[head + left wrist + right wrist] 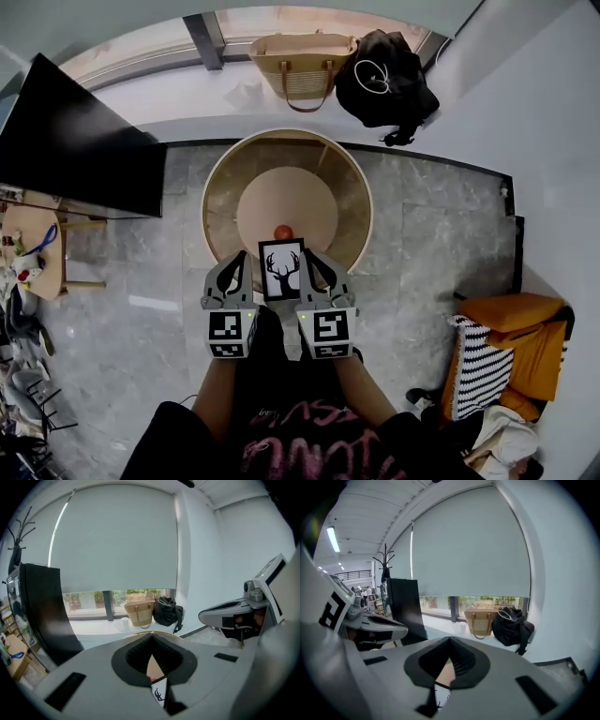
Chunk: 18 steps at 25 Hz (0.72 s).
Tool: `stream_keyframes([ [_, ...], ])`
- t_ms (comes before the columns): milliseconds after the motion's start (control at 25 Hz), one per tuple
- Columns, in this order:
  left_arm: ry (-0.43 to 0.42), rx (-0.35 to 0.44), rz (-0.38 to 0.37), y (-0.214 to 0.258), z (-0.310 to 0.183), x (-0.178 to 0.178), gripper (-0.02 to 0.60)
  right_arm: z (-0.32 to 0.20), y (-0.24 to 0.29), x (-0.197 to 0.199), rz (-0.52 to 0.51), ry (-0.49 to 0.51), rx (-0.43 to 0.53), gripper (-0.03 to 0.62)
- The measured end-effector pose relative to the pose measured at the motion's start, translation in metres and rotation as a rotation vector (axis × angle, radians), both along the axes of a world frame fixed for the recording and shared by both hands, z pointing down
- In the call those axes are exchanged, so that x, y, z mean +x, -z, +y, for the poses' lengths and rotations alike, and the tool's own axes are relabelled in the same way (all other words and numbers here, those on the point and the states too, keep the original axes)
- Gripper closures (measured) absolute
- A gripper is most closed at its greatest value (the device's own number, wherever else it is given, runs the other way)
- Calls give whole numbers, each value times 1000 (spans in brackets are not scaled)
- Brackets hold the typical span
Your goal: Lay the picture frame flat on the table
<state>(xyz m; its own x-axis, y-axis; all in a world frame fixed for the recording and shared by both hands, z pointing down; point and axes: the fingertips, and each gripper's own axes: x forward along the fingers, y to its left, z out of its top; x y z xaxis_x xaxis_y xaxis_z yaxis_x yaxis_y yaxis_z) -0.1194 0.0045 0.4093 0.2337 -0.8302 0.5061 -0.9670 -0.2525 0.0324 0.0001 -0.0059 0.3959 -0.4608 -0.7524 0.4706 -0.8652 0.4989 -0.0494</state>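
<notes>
The picture frame [281, 269], black-edged with an antlered deer's head on white, sat in the middle of the head view. It was over the near rim of the round wooden tabletop [291, 187], with its printed face turned up toward the camera. Whether it touched the wood could not be told.

The left gripper [246, 274] had its jaws drawn narrow on the frame's left edge. The right gripper [314, 272] was closed the same way on the right edge. In each gripper view a sliver of the frame [160, 694] [440, 696] showed low in the slot between the jaws.

Just above the frame a small red-orange ball [282, 232] lay on the tabletop. A woven handbag [302, 66] and a black bag [384, 75] sat side by side at the top of the head view.
</notes>
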Motion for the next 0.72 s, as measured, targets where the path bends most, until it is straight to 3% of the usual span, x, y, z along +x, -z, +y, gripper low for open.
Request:
stream_keyframes([
  [720,-3,73,27,61,-20,0,571,-20,65,11,-55,-22,70,574],
])
